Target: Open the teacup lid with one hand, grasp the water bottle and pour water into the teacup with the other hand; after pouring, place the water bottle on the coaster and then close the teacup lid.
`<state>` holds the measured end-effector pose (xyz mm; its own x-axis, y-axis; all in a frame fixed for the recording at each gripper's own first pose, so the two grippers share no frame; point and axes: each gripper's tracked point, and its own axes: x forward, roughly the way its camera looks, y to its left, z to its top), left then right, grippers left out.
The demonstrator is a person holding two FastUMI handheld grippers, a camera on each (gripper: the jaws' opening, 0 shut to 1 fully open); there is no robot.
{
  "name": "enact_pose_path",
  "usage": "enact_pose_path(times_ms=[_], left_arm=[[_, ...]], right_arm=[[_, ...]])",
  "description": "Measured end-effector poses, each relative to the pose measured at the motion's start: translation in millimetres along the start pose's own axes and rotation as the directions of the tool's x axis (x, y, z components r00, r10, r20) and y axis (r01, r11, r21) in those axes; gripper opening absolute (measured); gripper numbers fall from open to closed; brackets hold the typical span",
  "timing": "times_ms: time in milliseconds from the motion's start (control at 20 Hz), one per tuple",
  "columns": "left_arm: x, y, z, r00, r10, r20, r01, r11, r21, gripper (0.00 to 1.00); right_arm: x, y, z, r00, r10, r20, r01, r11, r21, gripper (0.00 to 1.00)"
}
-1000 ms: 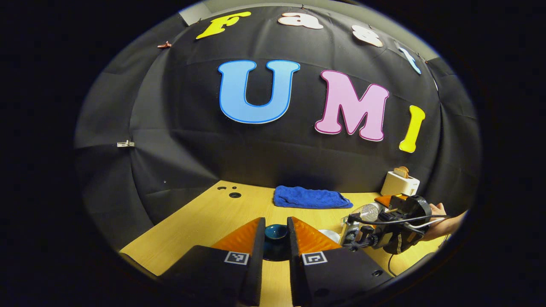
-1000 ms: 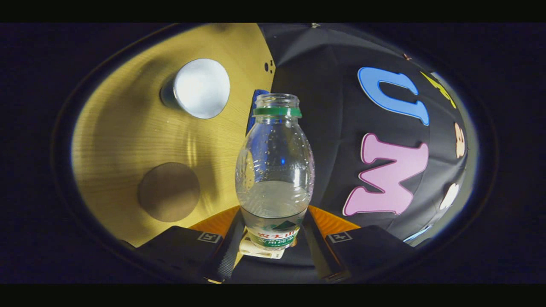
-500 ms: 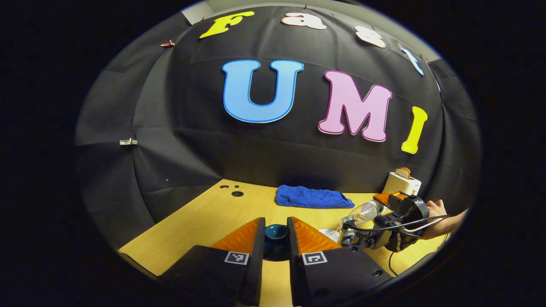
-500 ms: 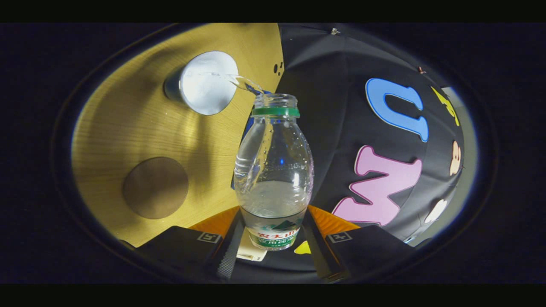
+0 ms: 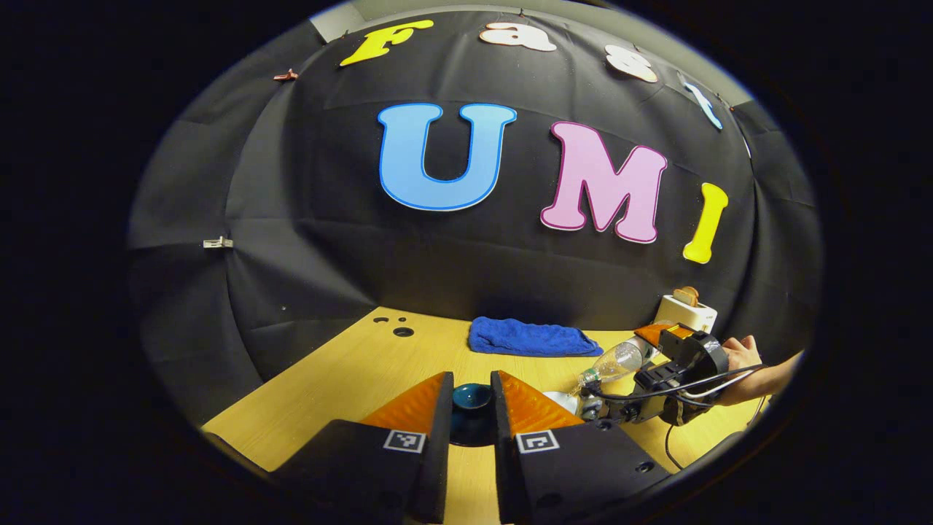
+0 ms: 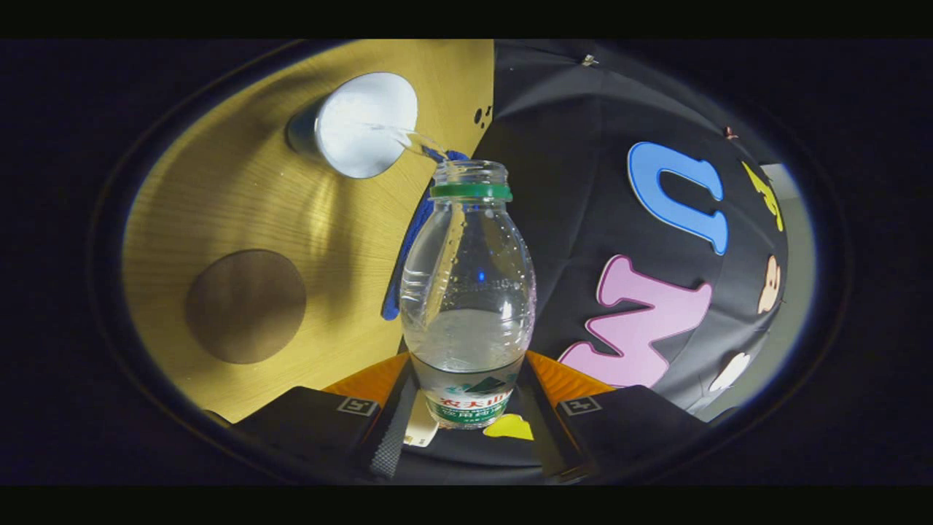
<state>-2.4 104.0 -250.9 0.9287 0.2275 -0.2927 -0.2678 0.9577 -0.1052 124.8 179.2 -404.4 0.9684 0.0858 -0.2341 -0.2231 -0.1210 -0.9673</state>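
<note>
- Pouring is under way: the right tool [image 6: 466, 430] pinches the water bottle [image 6: 468, 292] low on its label band, tipped so a thin stream arcs into the teacup [image 6: 364, 124] on the worktop [image 6: 219, 189].
- The left tool [image 5: 470, 437] grips the dark teacup lid [image 5: 471, 397], held off the cup.
- The bottle looks thin-walled and light; squeezing low could dent it.
- The coaster [image 6: 244, 306] lies near the teacup.
</note>
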Motion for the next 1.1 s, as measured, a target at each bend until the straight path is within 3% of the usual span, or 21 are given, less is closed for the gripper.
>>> enact_pose_path(times_ms=[600, 1100], left_arm=[[1.8, 2.0, 0.0, 1.000, -0.007, 0.002, 0.007, 1.000, -0.003, 0.31], [-0.8, -0.6, 3.8, 1.000, -0.022, 0.011, 0.022, 1.000, 0.001, 0.31]], right_arm=[[-0.9, 8.8, 1.2, 0.994, -0.088, 0.060, 0.094, 0.991, -0.098, 0.75], [-2.4, 15.7, -3.6, 0.967, -0.200, 0.157, 0.230, 0.951, -0.206, 0.72]])
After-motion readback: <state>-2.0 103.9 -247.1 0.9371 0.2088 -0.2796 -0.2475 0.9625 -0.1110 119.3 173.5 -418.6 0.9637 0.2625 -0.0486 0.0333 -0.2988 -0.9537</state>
